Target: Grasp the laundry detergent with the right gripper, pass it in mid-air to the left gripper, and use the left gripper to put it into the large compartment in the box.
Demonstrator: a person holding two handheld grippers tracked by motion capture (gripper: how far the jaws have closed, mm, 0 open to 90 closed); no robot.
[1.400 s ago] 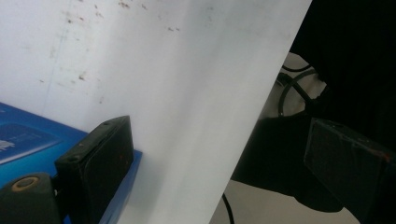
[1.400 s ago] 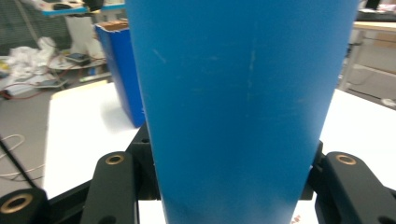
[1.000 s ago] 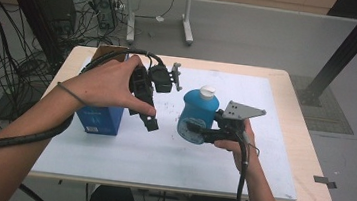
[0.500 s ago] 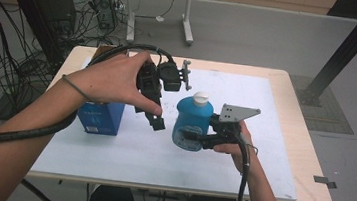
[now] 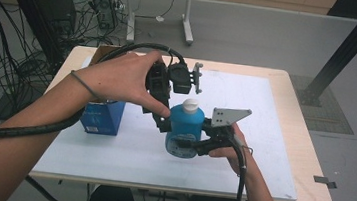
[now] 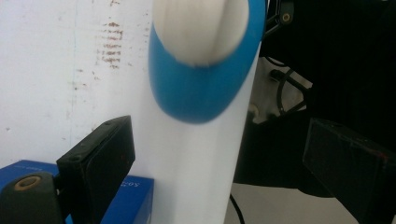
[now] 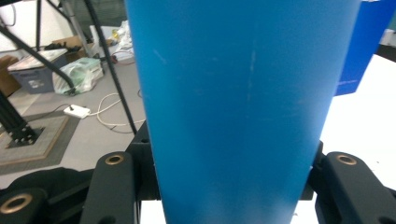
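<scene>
A blue bottle (image 5: 183,127) with a white cap (image 5: 190,105) is held upright over the white mat (image 5: 265,119). My right gripper (image 5: 189,145) is shut on its lower body. In the right gripper view the blue body (image 7: 238,98) sits between the two jaws of the right gripper (image 7: 231,186). My left gripper (image 5: 163,118) hangs at the bottle's upper left, close to the shoulder. In the left gripper view the left gripper (image 6: 222,140) is open, and the cap (image 6: 201,28) and blue shoulder (image 6: 196,93) lie ahead between its spread jaws, untouched.
A blue box (image 5: 102,117) stands on the mat at the left, with a brown carton (image 5: 102,52) behind it at the table's back left corner. The wooden table's edge (image 5: 307,144) runs along the right. Cables and another table (image 5: 186,11) are on the floor beyond.
The right gripper has carried the bottle a little left and nearer. The left gripper has moved right, closing in on the bottle's cap.
</scene>
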